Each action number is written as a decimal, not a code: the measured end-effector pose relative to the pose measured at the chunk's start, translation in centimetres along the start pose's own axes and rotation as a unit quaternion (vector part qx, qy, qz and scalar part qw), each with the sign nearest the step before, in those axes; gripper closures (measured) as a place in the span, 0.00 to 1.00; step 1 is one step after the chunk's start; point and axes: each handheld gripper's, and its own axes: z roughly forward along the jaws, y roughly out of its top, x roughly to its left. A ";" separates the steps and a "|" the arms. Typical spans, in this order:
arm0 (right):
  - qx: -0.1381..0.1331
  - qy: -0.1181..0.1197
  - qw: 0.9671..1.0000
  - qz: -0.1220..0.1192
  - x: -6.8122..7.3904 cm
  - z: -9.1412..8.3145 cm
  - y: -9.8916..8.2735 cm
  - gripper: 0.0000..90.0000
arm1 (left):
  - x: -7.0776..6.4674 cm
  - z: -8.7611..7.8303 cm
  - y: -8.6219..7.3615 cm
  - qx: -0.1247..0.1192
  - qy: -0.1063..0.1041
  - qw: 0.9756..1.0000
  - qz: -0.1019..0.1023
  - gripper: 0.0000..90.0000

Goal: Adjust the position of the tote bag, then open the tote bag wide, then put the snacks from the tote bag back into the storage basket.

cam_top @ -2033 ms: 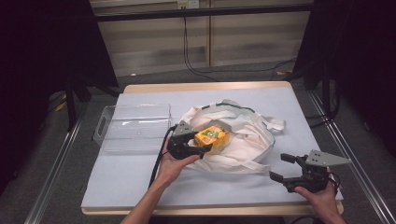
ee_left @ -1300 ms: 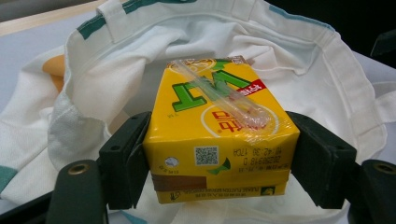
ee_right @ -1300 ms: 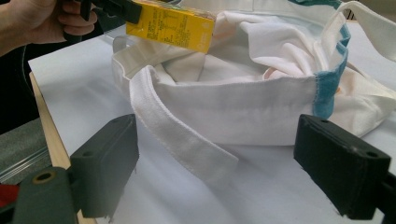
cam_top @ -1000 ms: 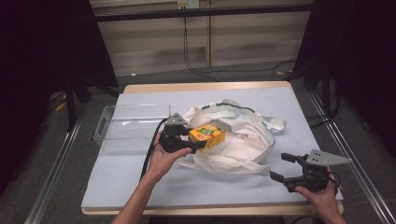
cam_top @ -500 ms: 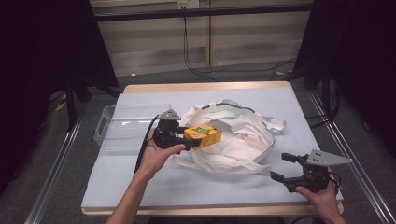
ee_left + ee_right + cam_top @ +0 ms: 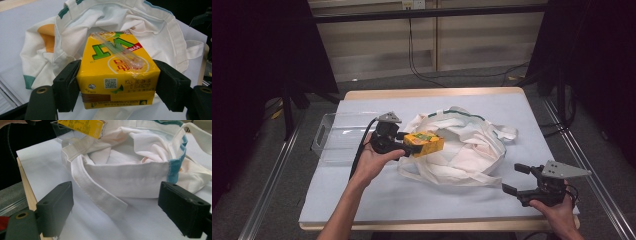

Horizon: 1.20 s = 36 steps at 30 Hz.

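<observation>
carton (image 6: 117,75) clamped between left tool (image 6: 117,92) pads, above bag (image 6: 467,145); right tool (image 6: 122,212) open, empty

Juice carton (image 6: 117,72): glossy yellow coated paperboard, printed; straw (image 6: 117,50) on top sealed in clear shiny film.
Tote bag (image 6: 467,145): matt white woven cloth, teal trim, stitched strap hems.
Tray (image 6: 334,136): clear, glossy plastic.
Table (image 6: 422,93): pale wood edge under a smooth, matt light-blue cover.
Left gripper (image 6: 117,92): matt black plastic pads.
</observation>
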 end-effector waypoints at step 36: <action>0.000 0.000 1.000 0.003 -0.2 0.2 0.0 0.14 | 3.4 -5.2 2.4 0.010 0.013 0.999 -0.045 0.31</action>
